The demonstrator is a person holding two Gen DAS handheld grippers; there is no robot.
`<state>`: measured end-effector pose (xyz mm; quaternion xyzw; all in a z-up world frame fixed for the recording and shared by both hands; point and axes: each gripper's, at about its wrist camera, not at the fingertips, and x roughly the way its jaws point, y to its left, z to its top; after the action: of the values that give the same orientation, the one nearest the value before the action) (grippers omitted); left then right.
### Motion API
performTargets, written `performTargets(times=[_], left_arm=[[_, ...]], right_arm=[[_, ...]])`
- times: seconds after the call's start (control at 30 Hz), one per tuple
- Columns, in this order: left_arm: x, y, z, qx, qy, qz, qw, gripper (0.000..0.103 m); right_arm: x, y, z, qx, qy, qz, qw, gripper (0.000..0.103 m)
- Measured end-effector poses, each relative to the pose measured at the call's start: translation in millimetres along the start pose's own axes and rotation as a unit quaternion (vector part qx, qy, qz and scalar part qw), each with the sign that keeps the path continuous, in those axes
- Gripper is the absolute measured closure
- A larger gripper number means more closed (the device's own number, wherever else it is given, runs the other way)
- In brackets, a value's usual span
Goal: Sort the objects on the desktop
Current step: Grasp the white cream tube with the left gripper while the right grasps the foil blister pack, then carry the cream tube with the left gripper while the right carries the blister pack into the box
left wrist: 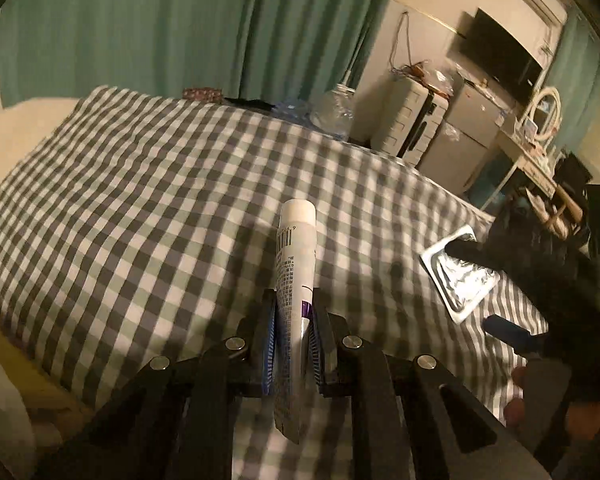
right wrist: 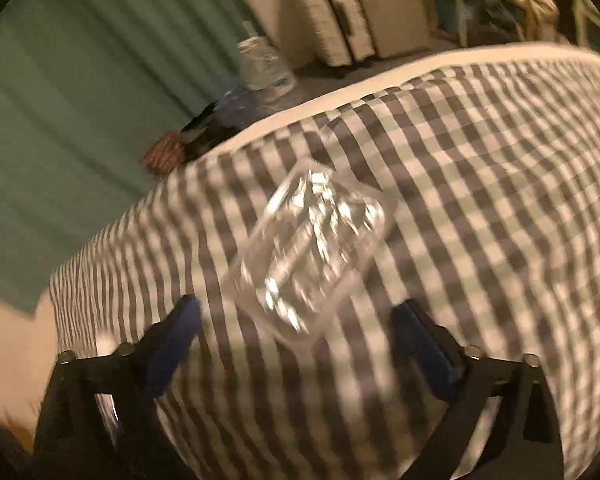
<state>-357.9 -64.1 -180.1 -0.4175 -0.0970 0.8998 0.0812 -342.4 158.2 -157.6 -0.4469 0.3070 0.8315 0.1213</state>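
My left gripper (left wrist: 294,304) is shut on a white tube (left wrist: 294,264) with a barcode and purple band, cap pointing away, held above the checked cloth (left wrist: 148,184). A clear plastic tray (left wrist: 458,270) with crinkled foil inside lies on the cloth to the right; the right gripper's black body and one blue-padded finger (left wrist: 508,332) hover by it. In the right wrist view, my right gripper (right wrist: 296,330) is open, its blue pads wide apart, just short of the clear tray (right wrist: 308,252). That view is blurred by motion.
The checked cloth (right wrist: 480,200) covers a bed-like surface. Beyond its far edge are a clear water jug (left wrist: 336,110), green curtains (left wrist: 160,28), white drawers (left wrist: 408,120) and a cluttered desk (left wrist: 536,152).
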Motion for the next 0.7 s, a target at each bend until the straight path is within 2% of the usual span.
performTargets(times=[0.1,0.17,0.2,0.23,0.27,0.3,0.33,0.37,0.43,0.53,0.7], left_arm=[[6,-1,0,0.006,0.0,-0.002,1.0,0.088],[10,-2,-3,0.013,0.006,-0.001,0.9999,0.088],[12,-3,-4,0.014,0.009,0.001,0.9999,0.088],[13,-4,-6,0.015,0.011,0.002,0.9998,0.088],[12,-6,-9,0.02,0.014,-0.002,0.9997,0.088],[11,-8,-11,0.024,0.015,-0.002,0.9996,0.088],[8,-10,-13,0.029,0.017,-0.001,0.9994,0.088],[2,-12,-18,0.034,0.021,-0.001,0.9992,0.088],[-8,-14,-25,0.033,0.026,-0.005,0.9991,0.088],[-25,-20,-39,0.03,0.035,-0.012,0.9989,0.088],[-70,-45,-81,0.059,0.046,-0.023,0.9969,0.088]], right_arm=[[14,7,11,0.011,0.001,-0.062,0.998,0.0],[28,17,13,-0.022,0.023,-0.109,0.994,0.0],[32,26,11,-0.059,0.034,-0.133,0.989,0.0],[32,30,7,-0.088,0.042,-0.142,0.985,0.0],[29,29,3,-0.104,0.041,-0.134,0.985,0.0],[23,25,-2,-0.112,0.038,-0.123,0.985,0.006],[15,21,-6,-0.125,0.028,-0.12,0.984,0.014],[3,15,-13,-0.144,0.021,-0.111,0.983,0.028],[-14,-1,-27,-0.16,0.03,-0.071,0.984,0.03],[-48,-32,-58,-0.186,0.037,-0.042,0.981,0.032],[-107,-95,-116,-0.166,0.066,0.001,0.984,0.032]])
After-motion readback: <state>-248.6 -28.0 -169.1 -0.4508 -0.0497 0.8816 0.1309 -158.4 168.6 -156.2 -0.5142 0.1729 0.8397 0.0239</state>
